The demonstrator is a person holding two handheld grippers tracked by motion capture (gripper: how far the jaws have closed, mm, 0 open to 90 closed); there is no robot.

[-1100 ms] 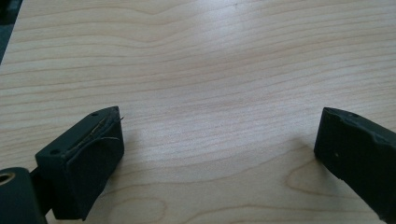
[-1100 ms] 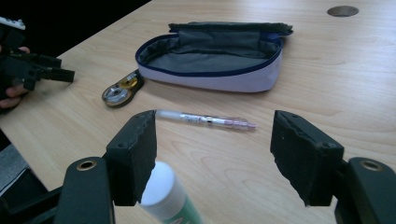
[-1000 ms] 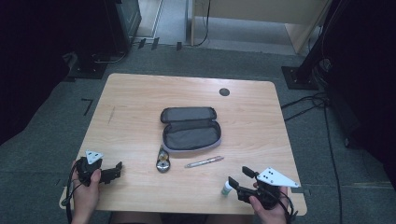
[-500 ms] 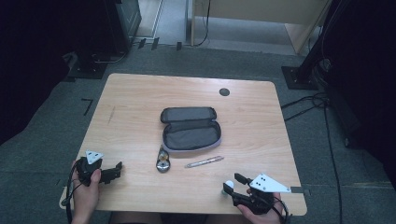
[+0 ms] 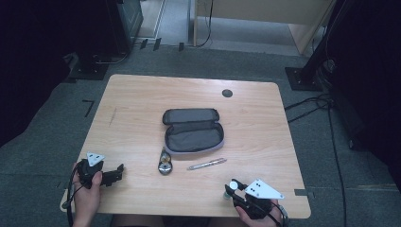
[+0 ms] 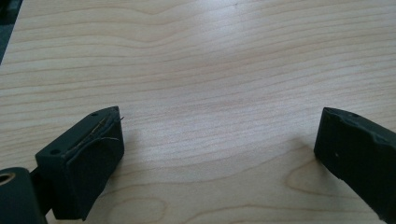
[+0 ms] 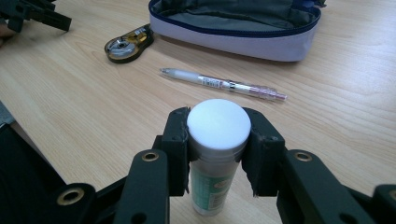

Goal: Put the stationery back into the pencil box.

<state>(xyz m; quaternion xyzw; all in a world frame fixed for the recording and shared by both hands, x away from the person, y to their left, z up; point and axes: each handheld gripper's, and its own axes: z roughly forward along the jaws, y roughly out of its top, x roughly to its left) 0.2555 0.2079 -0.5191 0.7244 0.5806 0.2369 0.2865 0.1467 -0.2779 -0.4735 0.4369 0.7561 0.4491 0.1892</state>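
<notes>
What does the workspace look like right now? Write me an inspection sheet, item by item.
Surface: wooden table, pale grain, with a dark round grommet near the far edge.
Job's things: white-capped tube, upright, clamped between the right hand-held gripper's jaws.
Clutter: open grey pencil case at centre; pen lying flat in front of it; small round metal gadget left of the pen.
Grippers: right hand-held gripper shut on the tube; left hand-held gripper open, holding nothing, over bare wood.
Cables: black leads on the floor at right.
Surroundings: grey carpet, dark stands around the table.
</notes>
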